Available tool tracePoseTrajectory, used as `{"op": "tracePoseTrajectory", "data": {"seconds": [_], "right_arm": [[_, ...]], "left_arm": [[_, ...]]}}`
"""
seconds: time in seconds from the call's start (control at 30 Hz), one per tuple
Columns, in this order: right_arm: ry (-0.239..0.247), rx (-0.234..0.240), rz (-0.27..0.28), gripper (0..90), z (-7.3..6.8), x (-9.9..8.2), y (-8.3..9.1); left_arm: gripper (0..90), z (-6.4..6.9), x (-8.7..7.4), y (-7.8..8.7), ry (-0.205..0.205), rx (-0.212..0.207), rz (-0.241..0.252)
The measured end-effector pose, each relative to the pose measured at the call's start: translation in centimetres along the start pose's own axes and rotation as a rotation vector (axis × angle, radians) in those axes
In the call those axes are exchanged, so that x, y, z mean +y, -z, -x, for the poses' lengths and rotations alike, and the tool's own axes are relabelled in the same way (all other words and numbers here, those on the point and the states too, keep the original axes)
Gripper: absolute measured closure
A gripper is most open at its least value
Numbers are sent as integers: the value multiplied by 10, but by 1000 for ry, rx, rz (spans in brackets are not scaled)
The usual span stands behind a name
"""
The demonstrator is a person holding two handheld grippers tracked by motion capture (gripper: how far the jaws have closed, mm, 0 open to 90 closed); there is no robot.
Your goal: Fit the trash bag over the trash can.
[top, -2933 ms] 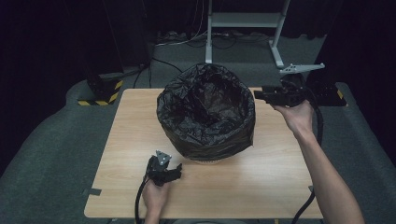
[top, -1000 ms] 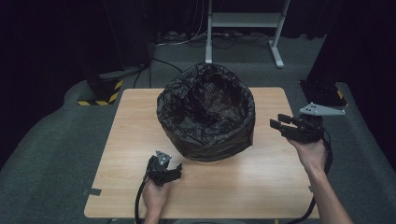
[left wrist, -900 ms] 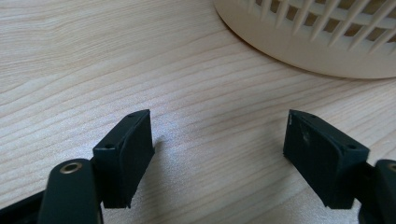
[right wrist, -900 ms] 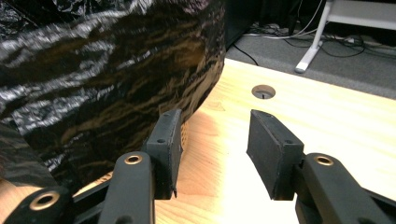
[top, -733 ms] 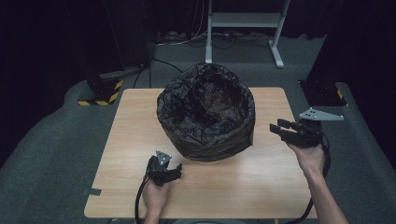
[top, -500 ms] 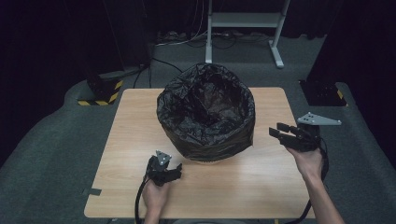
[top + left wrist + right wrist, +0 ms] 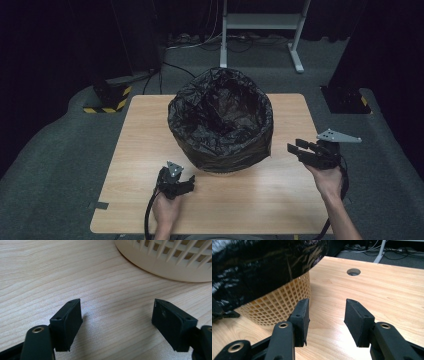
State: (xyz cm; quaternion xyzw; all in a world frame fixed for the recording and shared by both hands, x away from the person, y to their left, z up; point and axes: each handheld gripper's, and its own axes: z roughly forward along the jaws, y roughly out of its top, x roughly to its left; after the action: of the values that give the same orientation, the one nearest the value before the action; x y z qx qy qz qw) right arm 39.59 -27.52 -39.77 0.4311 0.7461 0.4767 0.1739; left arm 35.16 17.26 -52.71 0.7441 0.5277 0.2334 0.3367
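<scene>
A cream lattice basket (image 7: 279,302) lined with a black plastic bag (image 7: 220,120) stands in the middle of the wooden table (image 7: 280,195). My left gripper (image 7: 186,183) rests low on the table in front of the basket, open and empty; its own view shows the basket's base (image 7: 170,267) just beyond the jaws. My right gripper (image 7: 295,147) hovers above the table's right edge, pointing left at the basket, open with nothing between its jaws (image 7: 326,320).
A round cable hole (image 7: 353,271) sits in the tabletop behind the basket. A white stand's legs (image 7: 260,30) and cables lie on the grey floor beyond the table. A yellow-black striped block (image 7: 107,102) is at the back left.
My right gripper has come down and toward me from beside the basket's far right rim to low over the table's right edge. The left gripper has not moved.
</scene>
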Motion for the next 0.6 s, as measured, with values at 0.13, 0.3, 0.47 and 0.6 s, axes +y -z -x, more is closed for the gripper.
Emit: {"op": "tracePoseTrajectory", "data": {"seconds": [0.13,0.3,0.47,0.6], "right_arm": [[-7,0,-8,543,1,-7,-3],[-6,-5,-17,542,2,-14,-6],[-9,-7,-40,541,0,-22,-11],[-8,-9,-54,541,0,-28,-15]], "left_arm": [[240,0,0,0,0,0,0],[240,0,0,0,0,0,0],[240,0,0,0,0,0,0],[240,0,0,0,0,0,0]]}}
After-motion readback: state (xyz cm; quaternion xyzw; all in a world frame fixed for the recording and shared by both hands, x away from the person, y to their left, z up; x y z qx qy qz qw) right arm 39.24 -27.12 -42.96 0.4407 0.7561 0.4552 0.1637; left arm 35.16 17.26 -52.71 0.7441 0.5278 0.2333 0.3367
